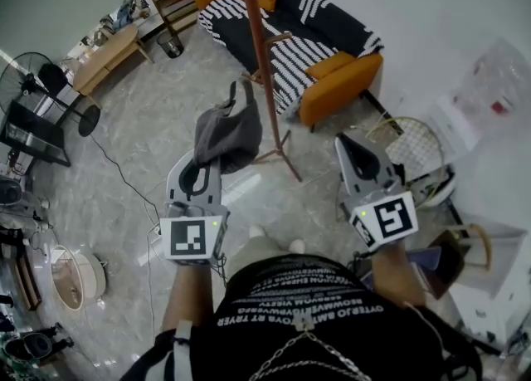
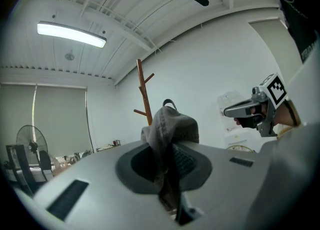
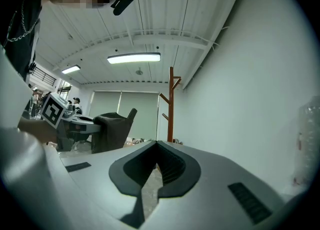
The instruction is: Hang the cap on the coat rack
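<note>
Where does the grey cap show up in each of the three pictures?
Head view: the cap is at centre, hanging from the left gripper, just left of the coat rack.
Left gripper view: centre, pinched between the jaws.
Right gripper view: left of centre, dangling from the left gripper.
Shared landmark: the wooden coat rack, in all three.

At twelve to one o'clock in the head view, a sofa [image 1: 323,18] with a black-and-white striped throw and orange cushions stands on the pale marbled floor [image 1: 141,134]. At ten o'clock a low wooden table [image 1: 104,60] carries clutter, with a small black bin [image 1: 171,46] just beside its end. A standing fan [image 1: 33,80] is between nine and ten o'clock, and a thin cable [image 1: 124,176] trails over the floor near it. A racket [image 1: 415,148] lies at three o'clock and a clear plastic bag [image 1: 498,80] at two. Overhead a strip light [image 2: 71,34] glows.
</note>
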`<state>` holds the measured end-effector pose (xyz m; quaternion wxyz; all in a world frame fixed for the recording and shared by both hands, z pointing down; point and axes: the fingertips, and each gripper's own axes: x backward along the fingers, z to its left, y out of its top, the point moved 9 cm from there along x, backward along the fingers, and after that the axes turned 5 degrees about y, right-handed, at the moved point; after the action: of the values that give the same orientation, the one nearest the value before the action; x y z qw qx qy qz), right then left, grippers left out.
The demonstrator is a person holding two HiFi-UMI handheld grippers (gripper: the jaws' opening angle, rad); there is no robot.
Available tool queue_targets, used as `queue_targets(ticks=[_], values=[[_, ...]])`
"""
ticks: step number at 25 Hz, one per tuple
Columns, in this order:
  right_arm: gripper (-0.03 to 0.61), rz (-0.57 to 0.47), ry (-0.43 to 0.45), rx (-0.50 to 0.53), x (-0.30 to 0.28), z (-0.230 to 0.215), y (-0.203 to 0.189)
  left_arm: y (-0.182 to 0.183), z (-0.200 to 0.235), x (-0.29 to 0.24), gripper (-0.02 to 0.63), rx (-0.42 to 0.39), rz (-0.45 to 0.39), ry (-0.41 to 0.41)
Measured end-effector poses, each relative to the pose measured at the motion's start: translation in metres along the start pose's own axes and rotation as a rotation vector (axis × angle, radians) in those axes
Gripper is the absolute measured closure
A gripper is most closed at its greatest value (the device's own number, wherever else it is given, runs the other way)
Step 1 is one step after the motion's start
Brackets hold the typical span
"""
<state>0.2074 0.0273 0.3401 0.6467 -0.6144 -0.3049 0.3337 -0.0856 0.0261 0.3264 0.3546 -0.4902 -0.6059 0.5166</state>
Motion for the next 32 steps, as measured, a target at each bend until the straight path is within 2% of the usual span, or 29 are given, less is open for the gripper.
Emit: queue_targets(ticks=[10,14,20,32], values=[[0.575,-0.003,-0.013,-0.033,-0.003,0.005,-0.01,-0.006,0.008,0.006,0.584,-0.018,0.033,-0.009],[0.575,0.017,-0.013,0.002,-0.015,0.0,-0.019,-0.015,0.016,-0.002,0.584,-0.011,0.049,-0.011],[0.575,0.03,0.002,-0.03,-0.037,0.002,-0.025,-0.03,0.018,-0.02,0.584,-0.006,0.045,-0.049],[0.575,0.069,-0.009,-0.001,-0.079,-0.003,-0.017,-0.043,0.042,-0.059,0.584,0.039,0.054,-0.077]])
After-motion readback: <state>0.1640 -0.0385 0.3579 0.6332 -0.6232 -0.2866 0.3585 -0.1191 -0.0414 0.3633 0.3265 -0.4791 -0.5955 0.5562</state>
